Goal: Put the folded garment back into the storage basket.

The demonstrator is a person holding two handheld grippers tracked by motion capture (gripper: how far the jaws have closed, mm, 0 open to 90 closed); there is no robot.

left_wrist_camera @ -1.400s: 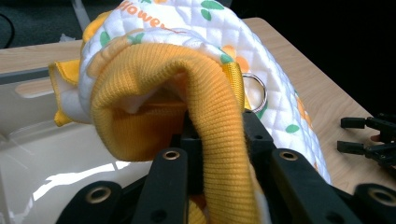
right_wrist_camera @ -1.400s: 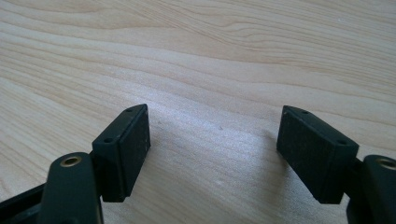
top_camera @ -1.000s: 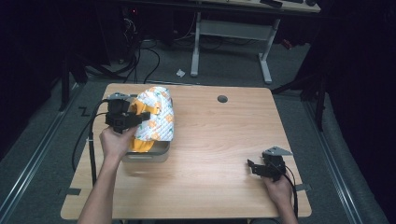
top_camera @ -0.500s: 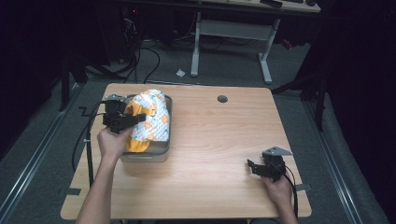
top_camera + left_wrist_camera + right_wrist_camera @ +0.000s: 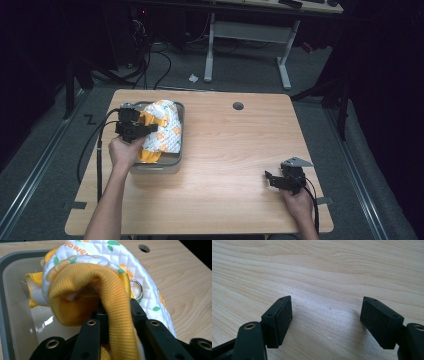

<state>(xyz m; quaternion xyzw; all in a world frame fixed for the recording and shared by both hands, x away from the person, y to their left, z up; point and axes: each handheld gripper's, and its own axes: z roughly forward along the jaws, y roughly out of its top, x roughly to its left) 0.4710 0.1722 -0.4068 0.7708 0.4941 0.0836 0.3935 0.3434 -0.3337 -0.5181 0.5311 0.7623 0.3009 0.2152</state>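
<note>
Mitt (image 5: 162, 131), a quilted white one printed with orange flowers and green leaves, lies draped across the grey bin (image 5: 178, 161) near the desk's (image 5: 240, 165) left edge. In the high view most of it rests over the bin's right half, with its far end humped above the rim. The left gripper (image 5: 141, 129) has its fingers clenched on the yellow knitted cuff (image 5: 117, 315); in the left gripper view the cuff folds over and runs down between the two black fingers, and a metal ring (image 5: 136, 289) on a yellow loop shows just behind it. Beside the cuff the bin's pale floor (image 5: 22, 315) lies bare.

As a judgement, the job is putting the mitt into the bin, and it is well along: the mitt is over the bin and partly down in it. What is left is to settle the cuff end inside, let go, and draw the hand clear.

The right gripper (image 5: 276, 180) rests near the desk's near right corner, its fingers (image 5: 279, 320) released and wide apart over bare wood, grasping nothing.
</note>
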